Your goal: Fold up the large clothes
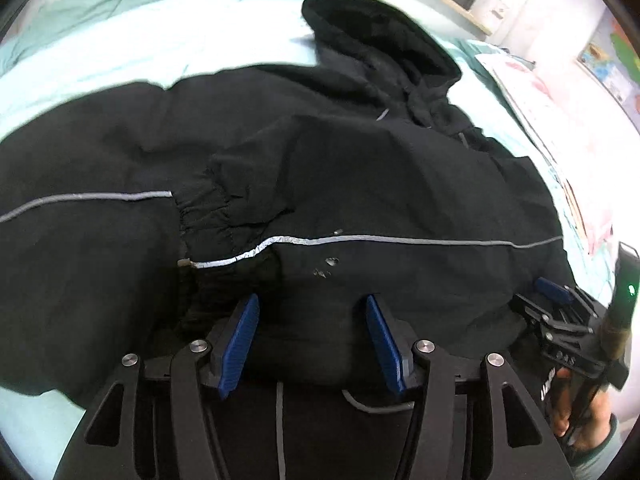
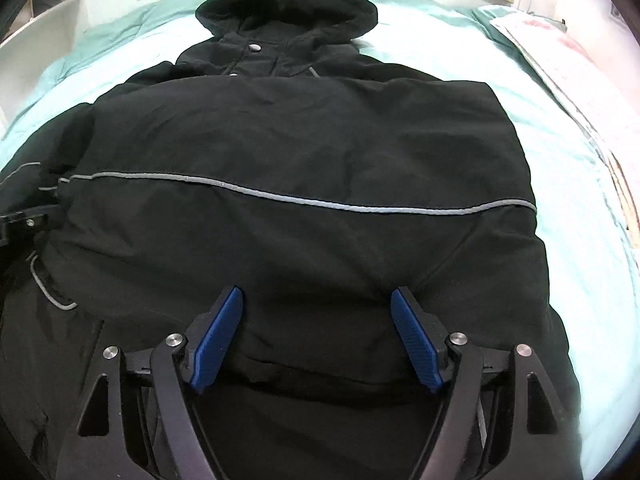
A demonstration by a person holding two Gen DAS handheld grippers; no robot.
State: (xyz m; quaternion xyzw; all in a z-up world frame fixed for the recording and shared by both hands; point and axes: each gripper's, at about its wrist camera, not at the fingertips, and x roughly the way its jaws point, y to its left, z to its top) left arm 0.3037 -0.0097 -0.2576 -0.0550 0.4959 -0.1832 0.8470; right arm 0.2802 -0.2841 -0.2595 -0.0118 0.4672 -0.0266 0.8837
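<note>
Left wrist view: the left gripper (image 1: 312,306) hangs with jaws apart over a black hooded jacket (image 1: 360,184) spread on a pale green bedsheet (image 1: 120,40); a sleeve cuff (image 1: 208,208) lies folded across the body.
Right wrist view: the right gripper (image 2: 318,300), jaws wide apart and empty, sits above the jacket's lower edge; the hood (image 2: 288,4) points away.

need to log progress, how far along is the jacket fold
Done: the black jacket lies flat on the teal bedsheet, one sleeve folded across its front. In hand: nothing; the left gripper and right gripper hover open at the hem. Left: folding the body up toward the hood.
</note>
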